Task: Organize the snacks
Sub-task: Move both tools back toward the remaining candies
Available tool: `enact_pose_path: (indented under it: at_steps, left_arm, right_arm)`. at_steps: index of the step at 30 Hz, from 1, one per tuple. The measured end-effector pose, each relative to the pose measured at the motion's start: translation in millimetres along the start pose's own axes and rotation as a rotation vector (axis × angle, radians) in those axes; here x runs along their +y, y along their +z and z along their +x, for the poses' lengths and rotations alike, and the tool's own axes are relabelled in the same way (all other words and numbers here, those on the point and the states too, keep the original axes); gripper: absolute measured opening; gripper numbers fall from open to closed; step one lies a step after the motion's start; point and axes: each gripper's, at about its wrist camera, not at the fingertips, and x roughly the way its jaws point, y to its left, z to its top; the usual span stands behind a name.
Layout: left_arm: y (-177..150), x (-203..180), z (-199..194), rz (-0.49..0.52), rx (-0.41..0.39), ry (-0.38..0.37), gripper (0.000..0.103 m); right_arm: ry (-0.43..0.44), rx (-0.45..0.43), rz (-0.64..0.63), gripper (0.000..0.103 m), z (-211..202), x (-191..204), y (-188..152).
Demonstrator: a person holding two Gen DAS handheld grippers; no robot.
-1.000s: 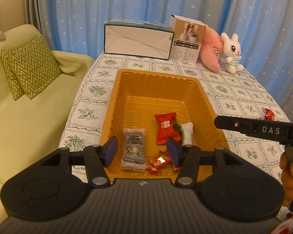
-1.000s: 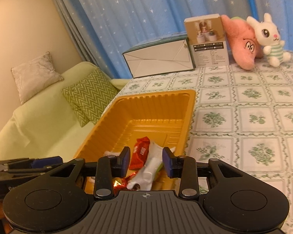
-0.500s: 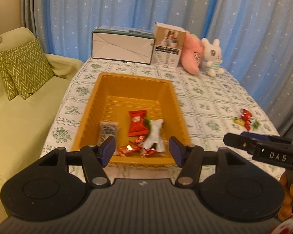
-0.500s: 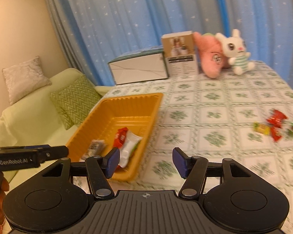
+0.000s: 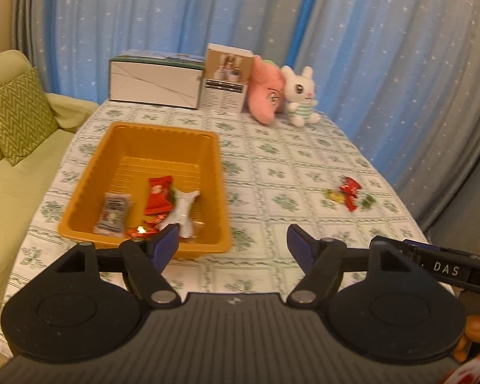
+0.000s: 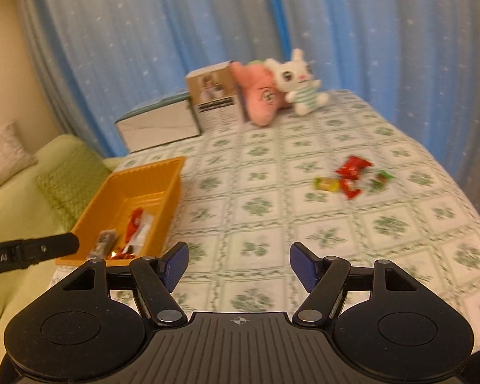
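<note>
An orange tray (image 5: 219,176) sits on the table's left side and holds several snacks: a red packet (image 5: 157,195), a white packet (image 5: 184,211), a clear grey packet (image 5: 112,214). The tray also shows in the right wrist view (image 6: 172,185). A small cluster of loose snacks lies on the right of the table: red wrappers (image 5: 350,188) (image 6: 352,169), a yellow candy (image 6: 326,184), a green one (image 6: 380,177). My left gripper (image 5: 232,244) is open and empty, near the tray's front right corner. My right gripper (image 6: 238,264) is open and empty above the tablecloth.
At the table's far edge stand a long white box (image 5: 155,84), a smaller product box (image 5: 225,88), a pink plush (image 5: 267,96) and a white bunny plush (image 5: 300,99). A green sofa with a patterned cushion (image 5: 14,116) is left of the table. Blue curtains hang behind.
Both grippers have pulled back and swung right, away from the tray. Both have opened wider. The loose snacks on the right have come into view.
</note>
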Motion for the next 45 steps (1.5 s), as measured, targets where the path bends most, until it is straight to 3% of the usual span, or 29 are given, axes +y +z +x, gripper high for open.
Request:
enact_pose_path:
  at_steps: [21, 36, 45]
  left_arm:
    - [-18, -79, 13, 0.066, 0.038, -0.082, 0.081]
    - [-2, -92, 36, 0.054, 0.042, -0.116, 0.09]
    - [12, -106, 87, 0.079, 0.058, -0.095, 0.092]
  right_arm:
    - [-0.121, -0.033, 0.101, 0.071, -52, -67, -6]
    - [-0.167, -0.074, 0.118, 0.071, -56, -98, 10]
    - [-0.179, -0.081, 0.102, 0.071, -24, -127, 28]
